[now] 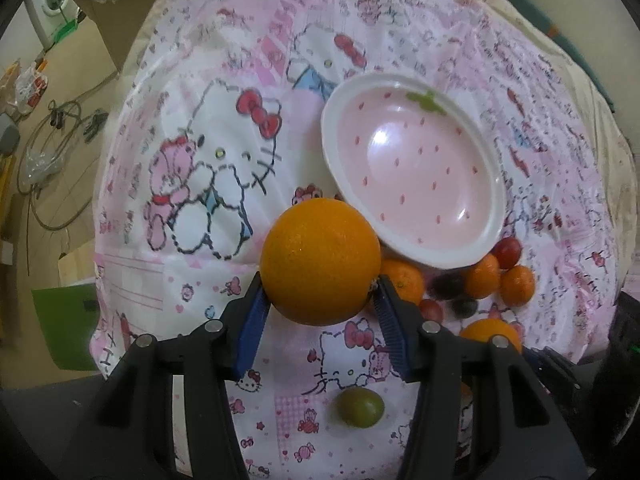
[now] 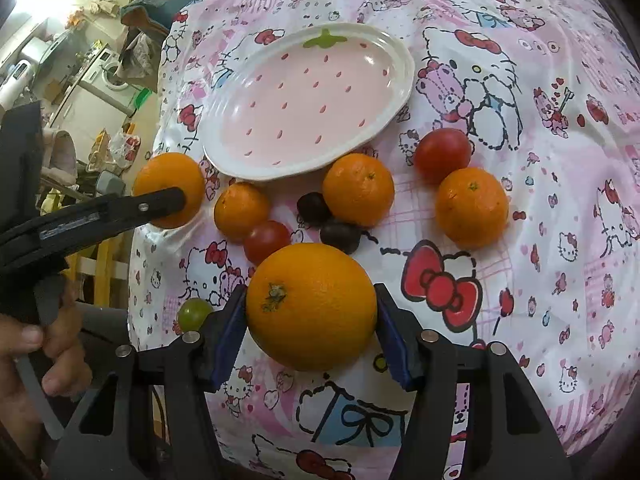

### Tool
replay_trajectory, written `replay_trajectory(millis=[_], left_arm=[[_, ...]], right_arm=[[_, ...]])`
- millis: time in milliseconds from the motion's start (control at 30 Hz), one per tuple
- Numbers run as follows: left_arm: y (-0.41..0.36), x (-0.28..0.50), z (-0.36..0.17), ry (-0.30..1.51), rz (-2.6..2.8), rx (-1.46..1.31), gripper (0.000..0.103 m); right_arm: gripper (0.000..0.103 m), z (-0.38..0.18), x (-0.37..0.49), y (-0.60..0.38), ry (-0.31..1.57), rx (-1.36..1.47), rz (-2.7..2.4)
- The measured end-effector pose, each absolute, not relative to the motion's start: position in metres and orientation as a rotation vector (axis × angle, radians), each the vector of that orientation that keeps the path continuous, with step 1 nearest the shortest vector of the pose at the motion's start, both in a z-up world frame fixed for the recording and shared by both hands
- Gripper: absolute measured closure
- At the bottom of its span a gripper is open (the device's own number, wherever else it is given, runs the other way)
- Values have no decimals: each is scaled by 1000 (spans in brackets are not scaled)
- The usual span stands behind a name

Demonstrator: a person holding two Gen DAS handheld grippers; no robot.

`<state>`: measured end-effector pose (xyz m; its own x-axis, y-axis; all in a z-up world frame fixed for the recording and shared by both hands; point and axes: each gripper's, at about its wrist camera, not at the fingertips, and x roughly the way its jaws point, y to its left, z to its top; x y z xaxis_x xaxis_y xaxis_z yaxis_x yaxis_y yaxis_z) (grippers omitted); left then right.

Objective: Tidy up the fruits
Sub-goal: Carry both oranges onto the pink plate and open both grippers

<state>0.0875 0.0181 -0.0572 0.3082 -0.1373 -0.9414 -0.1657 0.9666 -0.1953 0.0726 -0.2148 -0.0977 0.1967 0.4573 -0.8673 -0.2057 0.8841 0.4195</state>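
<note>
Left gripper [image 1: 320, 292] pinches an orange [image 1: 320, 261] at its widest part, a grip that should stop it rolling free. Right gripper [image 2: 310, 320] pinches a bigger orange [image 2: 311, 306] likewise. The empty plate [image 2: 400, 84] sits at 12 o'clock, likely destination; loose fruit [image 2: 358, 189] lies between.

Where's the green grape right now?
In the right wrist view the green grape lies on the cloth at lower left, just left of the right gripper and its orange.

Before you, a cartoon-cat tablecloth [image 2: 540, 128] carries a strawberry plate [image 2: 404, 80], small oranges [image 2: 472, 208], red fruits [image 2: 442, 154], dark grapes [image 2: 314, 208] and one green grape [image 2: 194, 312].
</note>
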Motion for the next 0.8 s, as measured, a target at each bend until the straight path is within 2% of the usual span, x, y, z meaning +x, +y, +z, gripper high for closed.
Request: replay_trajectory(millis=[400, 800], left_arm=[[21, 138, -3, 1170, -21, -215, 55], [35, 169, -31, 1217, -17, -231, 55]], right_arm=[[40, -47, 151, -227, 1182, 268, 497], [40, -83, 236, -194, 1203, 221, 511]])
